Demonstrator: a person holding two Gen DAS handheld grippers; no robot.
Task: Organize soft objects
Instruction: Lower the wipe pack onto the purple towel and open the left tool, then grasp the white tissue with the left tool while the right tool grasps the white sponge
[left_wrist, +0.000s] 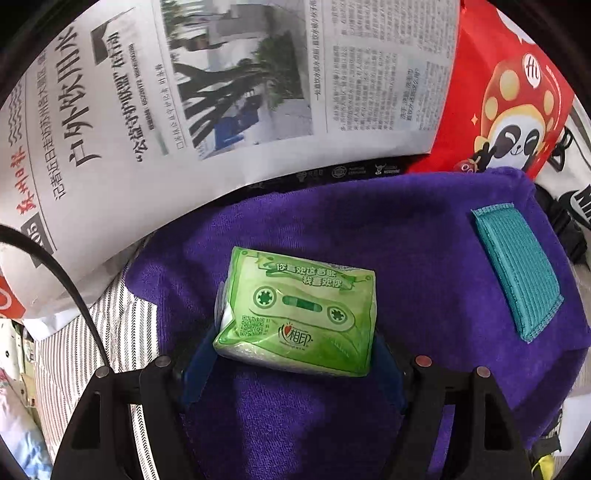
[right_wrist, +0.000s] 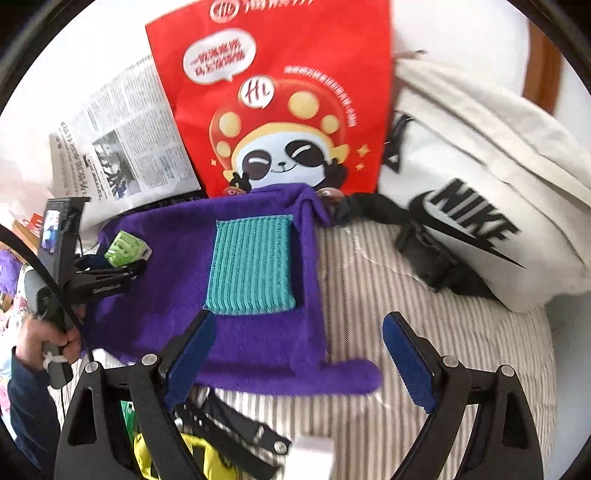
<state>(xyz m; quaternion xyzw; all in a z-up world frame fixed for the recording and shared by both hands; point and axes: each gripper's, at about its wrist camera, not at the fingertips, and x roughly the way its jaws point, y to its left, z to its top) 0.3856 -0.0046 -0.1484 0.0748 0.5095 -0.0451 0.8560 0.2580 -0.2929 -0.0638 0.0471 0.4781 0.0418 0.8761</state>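
Observation:
A green tissue pack (left_wrist: 295, 310) sits between the blue pads of my left gripper (left_wrist: 297, 332), which is shut on its two ends just over a purple towel (left_wrist: 351, 221). The right wrist view shows the same left gripper (right_wrist: 122, 260) with the pack (right_wrist: 125, 251) over the towel's (right_wrist: 166, 295) left part. A ribbed teal cloth (right_wrist: 251, 269) lies flat on the towel, at the right in the left wrist view (left_wrist: 517, 273). My right gripper (right_wrist: 299, 319) stands open and empty above the towel's near right edge and the striped bedding (right_wrist: 369, 277).
A red panda-print bag (right_wrist: 280, 92) and a newspaper (right_wrist: 122, 140) lie behind the towel. A white Nike bag (right_wrist: 480, 184) with black straps (right_wrist: 369, 206) is at the right. A yellow and black item (right_wrist: 159, 458) lies below my right gripper. A person's hand (right_wrist: 33, 343) holds the left gripper's handle.

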